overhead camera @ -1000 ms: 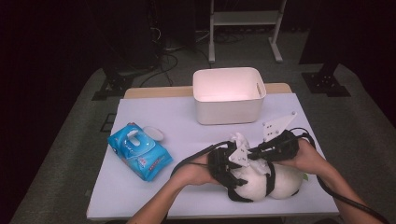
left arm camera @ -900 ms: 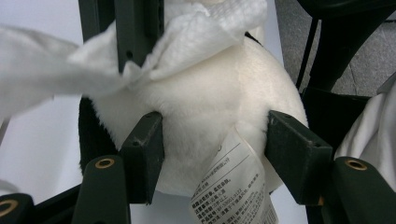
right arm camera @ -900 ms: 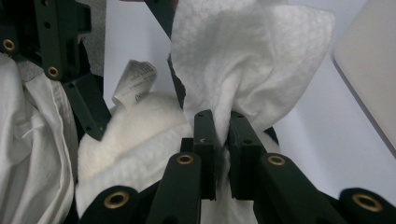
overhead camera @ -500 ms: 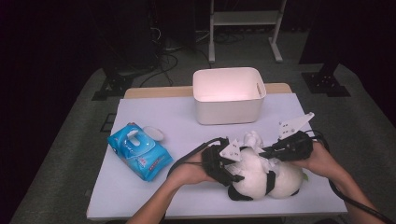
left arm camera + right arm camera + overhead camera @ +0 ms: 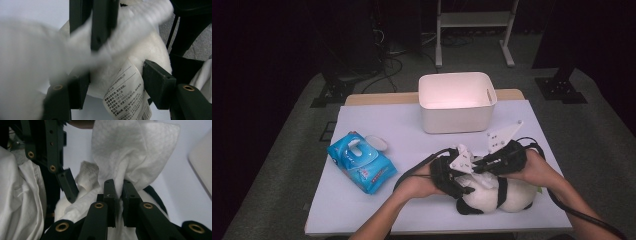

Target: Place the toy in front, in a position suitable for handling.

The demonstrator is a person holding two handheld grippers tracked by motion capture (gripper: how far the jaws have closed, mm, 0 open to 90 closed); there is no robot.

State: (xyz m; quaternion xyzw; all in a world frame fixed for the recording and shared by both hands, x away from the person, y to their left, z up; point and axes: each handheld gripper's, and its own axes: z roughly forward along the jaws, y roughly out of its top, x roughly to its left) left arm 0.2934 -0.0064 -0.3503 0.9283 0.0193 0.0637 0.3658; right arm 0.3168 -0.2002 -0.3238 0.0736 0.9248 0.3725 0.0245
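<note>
Left gripper (image 5: 457, 175): fingers clamp the panda plush (image 5: 494, 194), low on the tabletop (image 5: 412, 135) at its near right. Right gripper (image 5: 119, 192): fingers pinch a crumpled white wipe (image 5: 130, 150) above the plush.

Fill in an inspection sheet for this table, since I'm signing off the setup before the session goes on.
Surface: white table top, dry and flat.
Job's things: plush panda lying near the front edge; white wipe pinched above it.
Clutter: blue wipes pack, its lid flap open; white bin at the back.
Grippers: left gripper has been closing its jaws around the panda's white plush and label; right gripper shut on the wipe.
Cables: black cable trails from the left gripper across the table.
Surroundings: dark room, grey floor, white stand behind.
</note>
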